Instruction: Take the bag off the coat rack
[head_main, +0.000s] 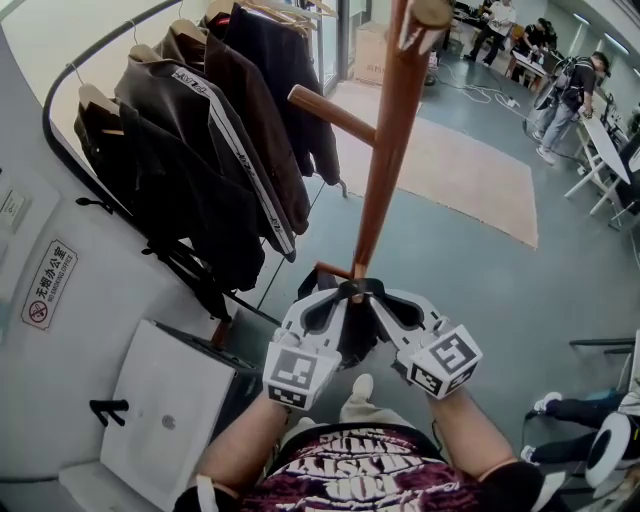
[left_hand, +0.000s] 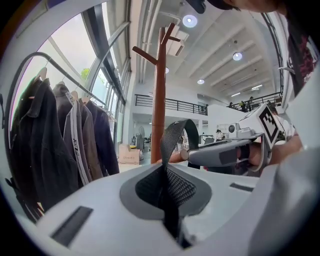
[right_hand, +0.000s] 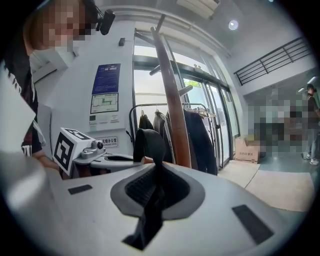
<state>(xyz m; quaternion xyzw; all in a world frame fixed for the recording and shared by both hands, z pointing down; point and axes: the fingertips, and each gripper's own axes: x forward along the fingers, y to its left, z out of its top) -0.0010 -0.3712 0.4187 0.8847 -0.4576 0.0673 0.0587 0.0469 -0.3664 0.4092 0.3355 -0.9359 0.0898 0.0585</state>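
Garment rail (head_main: 190, 130) of dark jackets runs along the far left, well clear of the work. Coat rack (head_main: 385, 150) pole stands centre, straight ahead of the person, so both arms reach it square on. Bag (head_main: 355, 345) hangs dark and low on the near side of the pole, between the two claws and mostly hidden under them; I'd judge it not yet free of the rack. Left claw (left_hand: 167, 200) is clamped flat on the webbing strap (left_hand: 172, 137). Right claw (right_hand: 155, 195) pinches the same strap further along, jaws narrow with the web filling the gap. Gripping at two spots leaves a short loop arching up between them. That looks deliberate: it shares the load and holds the loop open so it can go over the low peg (head_main: 335, 270). Loop sits right at that peg; can't tell whether it's around it or already past the tip. Next move probably needs both claws lifting up and toward the body together, otherwise the web snags.
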